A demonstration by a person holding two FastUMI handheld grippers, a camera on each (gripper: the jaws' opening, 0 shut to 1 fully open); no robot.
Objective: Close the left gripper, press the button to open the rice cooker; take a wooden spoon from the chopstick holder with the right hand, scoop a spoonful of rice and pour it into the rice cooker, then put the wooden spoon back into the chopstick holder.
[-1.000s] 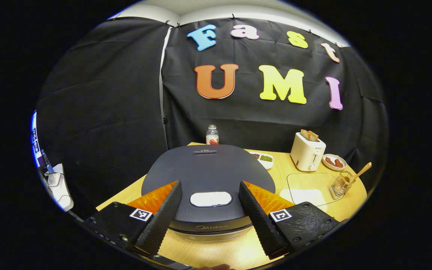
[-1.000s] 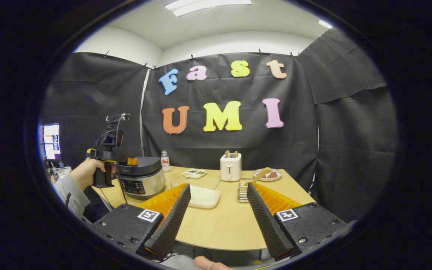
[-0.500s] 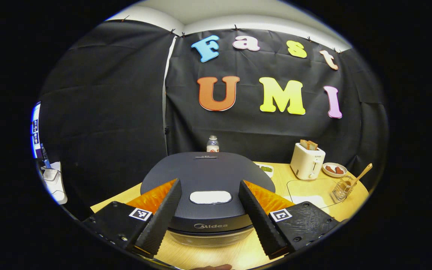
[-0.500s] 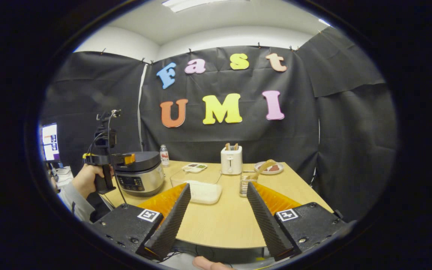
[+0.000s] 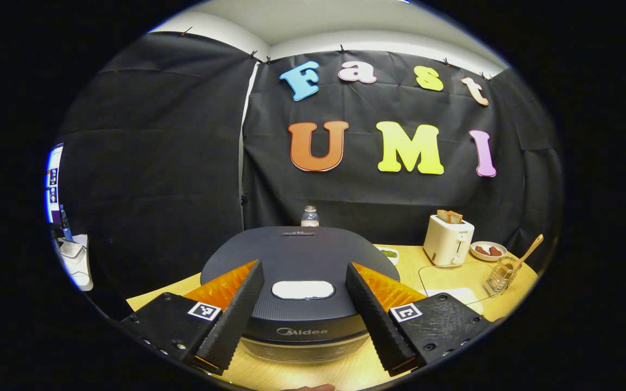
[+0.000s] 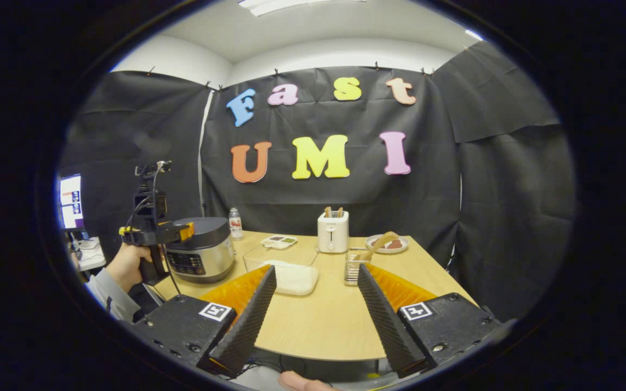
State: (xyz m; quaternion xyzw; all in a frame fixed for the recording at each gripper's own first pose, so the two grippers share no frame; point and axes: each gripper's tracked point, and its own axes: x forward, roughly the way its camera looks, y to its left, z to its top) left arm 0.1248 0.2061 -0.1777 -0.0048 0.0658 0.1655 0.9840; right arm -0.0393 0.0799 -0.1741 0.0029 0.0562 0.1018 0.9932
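Behind cooker (image 5: 299, 282): bottle (image 5: 308, 216), toaster (image 5: 448, 240).

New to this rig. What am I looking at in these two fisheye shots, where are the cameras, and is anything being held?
There is no robot arm here. A person holds a two-finger tool in each hand, and a fisheye camera rides on each tool, looking forward along its fingers.

In the left gripper view, the left tool is open, its fingers either side of the closed rice cooker, with the pale lid button between them.

In the right gripper view, the right tool is open and holds nothing, back from the table. To its left, a hand holds the other tool by the cooker.

On the table: a clear container of rice, a chopstick holder with a wooden spoon, a toaster, a plate, a small dish and a bottle.
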